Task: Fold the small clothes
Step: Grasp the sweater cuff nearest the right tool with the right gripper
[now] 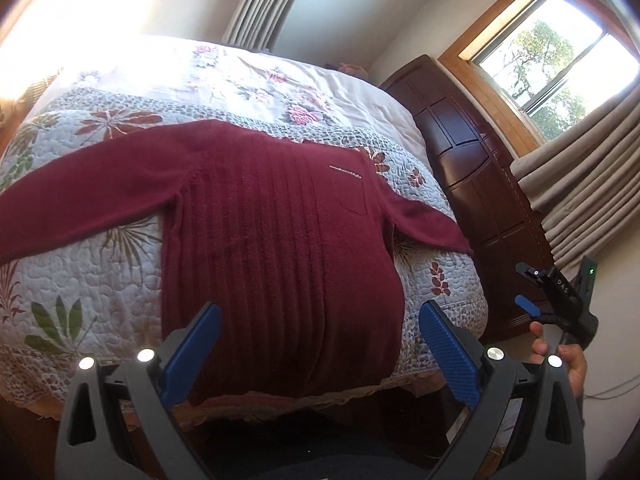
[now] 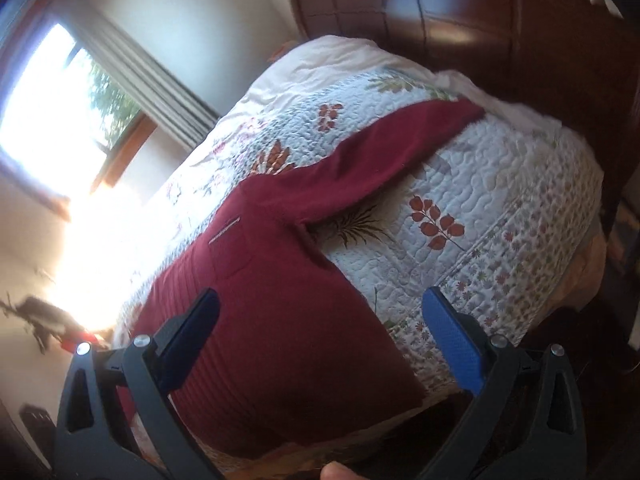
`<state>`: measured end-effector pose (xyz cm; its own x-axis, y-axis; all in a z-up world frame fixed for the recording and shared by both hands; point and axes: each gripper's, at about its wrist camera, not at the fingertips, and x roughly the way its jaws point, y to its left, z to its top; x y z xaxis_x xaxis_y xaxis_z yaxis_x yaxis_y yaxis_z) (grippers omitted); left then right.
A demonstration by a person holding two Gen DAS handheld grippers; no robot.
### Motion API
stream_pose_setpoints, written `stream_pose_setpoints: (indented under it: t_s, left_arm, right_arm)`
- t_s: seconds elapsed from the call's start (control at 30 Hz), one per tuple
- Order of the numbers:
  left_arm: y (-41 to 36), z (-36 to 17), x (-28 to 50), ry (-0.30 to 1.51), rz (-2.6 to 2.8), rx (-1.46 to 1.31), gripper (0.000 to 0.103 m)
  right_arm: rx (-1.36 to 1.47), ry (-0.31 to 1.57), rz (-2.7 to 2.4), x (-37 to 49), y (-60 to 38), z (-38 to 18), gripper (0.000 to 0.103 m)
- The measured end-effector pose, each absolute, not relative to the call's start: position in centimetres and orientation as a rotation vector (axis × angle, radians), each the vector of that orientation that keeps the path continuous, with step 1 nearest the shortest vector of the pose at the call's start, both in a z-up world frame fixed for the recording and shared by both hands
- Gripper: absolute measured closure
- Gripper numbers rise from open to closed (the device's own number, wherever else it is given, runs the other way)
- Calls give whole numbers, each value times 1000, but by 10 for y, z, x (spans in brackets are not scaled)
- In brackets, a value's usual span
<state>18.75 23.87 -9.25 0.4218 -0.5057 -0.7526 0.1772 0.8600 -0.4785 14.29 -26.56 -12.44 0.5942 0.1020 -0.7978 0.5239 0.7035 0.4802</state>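
My left gripper (image 1: 320, 344) has its fingers spread wide, nothing in them, hovering over the sweater's hem. Right gripper (image 2: 320, 344) likewise wide apart and empty, right wrist view blurred. Maroon sweater (image 1: 280, 216) lies flat on the quilted bed (image 1: 80, 272), sleeves out, hem at the near edge. Dark wooden headboard (image 1: 472, 168) beyond, window (image 1: 560, 52) behind.

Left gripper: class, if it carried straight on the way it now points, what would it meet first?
Most likely the sweater. The open left gripper frames its lower body, spread flat on the quilt, with nothing visible between. Depth is unclear, so the exact contact spot is a guess.
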Motion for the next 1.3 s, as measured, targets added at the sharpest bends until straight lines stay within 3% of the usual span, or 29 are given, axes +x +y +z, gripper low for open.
stream_pose_setpoints:
  t_s: [0.27, 0.37, 0.4, 0.63, 1.1, 1.17, 1.23, 1.3]
  left_arm:
    - [201, -84, 212, 961, -459, -566, 4]
    - [181, -77, 216, 926, -408, -547, 4]
    - [174, -75, 218, 922, -388, -531, 4]
    - [137, -73, 230, 982, -304, -508, 4]
    - [103, -52, 235, 921, -207, -539, 4]
    - [102, -54, 237, 924, -191, -545, 4]
    - [103, -62, 239, 949, -184, -588, 4]
    - [106, -70, 241, 977, -192, -636, 4]
  right_arm:
    - [1185, 781, -300, 181, -433, -200, 4]
    - [1330, 721, -300, 199, -490, -232, 21]
    - [1381, 702, -283, 205, -506, -243, 31]
    - [1514, 669, -302, 241, -586, -305, 51]
    - [1547, 740, -337, 271, -624, -362, 52]
    - [1533, 746, -339, 276, -625, -361, 59]
    - [1519, 755, -336, 279, -625, -361, 83]
    - [1508, 757, -340, 280, -624, -360, 91]
